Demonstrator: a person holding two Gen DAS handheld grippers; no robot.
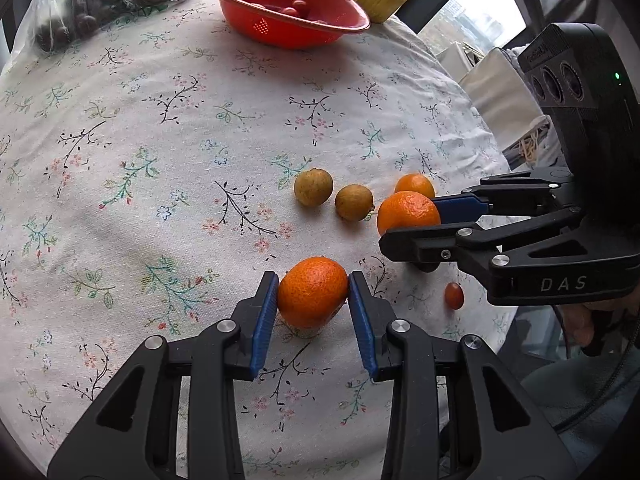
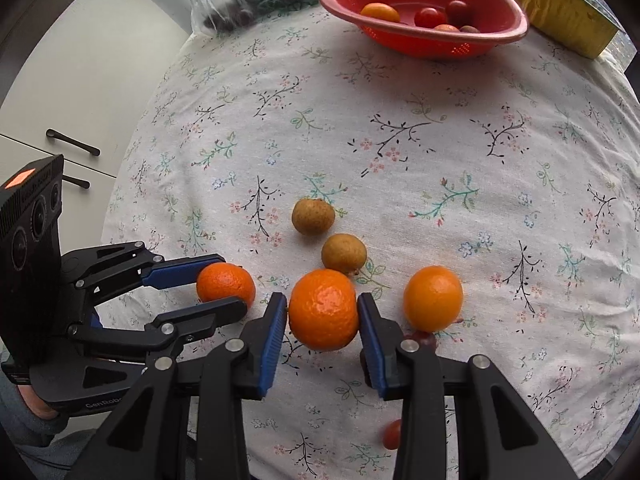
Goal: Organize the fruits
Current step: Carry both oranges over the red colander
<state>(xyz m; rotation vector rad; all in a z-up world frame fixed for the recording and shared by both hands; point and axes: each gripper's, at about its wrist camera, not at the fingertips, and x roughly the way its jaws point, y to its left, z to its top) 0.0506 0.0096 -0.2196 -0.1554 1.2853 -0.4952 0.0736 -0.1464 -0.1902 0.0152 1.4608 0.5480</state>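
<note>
My left gripper (image 1: 314, 280) is shut on a mandarin (image 1: 313, 300), its blue pads pressing both sides just above the floral tablecloth (image 1: 160, 160). To its right, my right gripper (image 2: 322, 300) is shut on a second mandarin (image 2: 323, 316); the left wrist view shows that one clamped between its fingers. A third, smoother orange (image 2: 433, 298) lies loose just right of the right gripper. Two brown longans (image 2: 313, 216) (image 2: 344, 253) sit just beyond the mandarins. A cherry tomato (image 1: 454, 295) lies near the table's front edge.
A red colander (image 2: 424, 40) holding cherry tomatoes and small orange fruit stands at the far side of the table. Beside it are a gold foil tray (image 2: 552, 4) and a plastic bag of dark fruit (image 1: 80, 12). The table edge curves close on the right.
</note>
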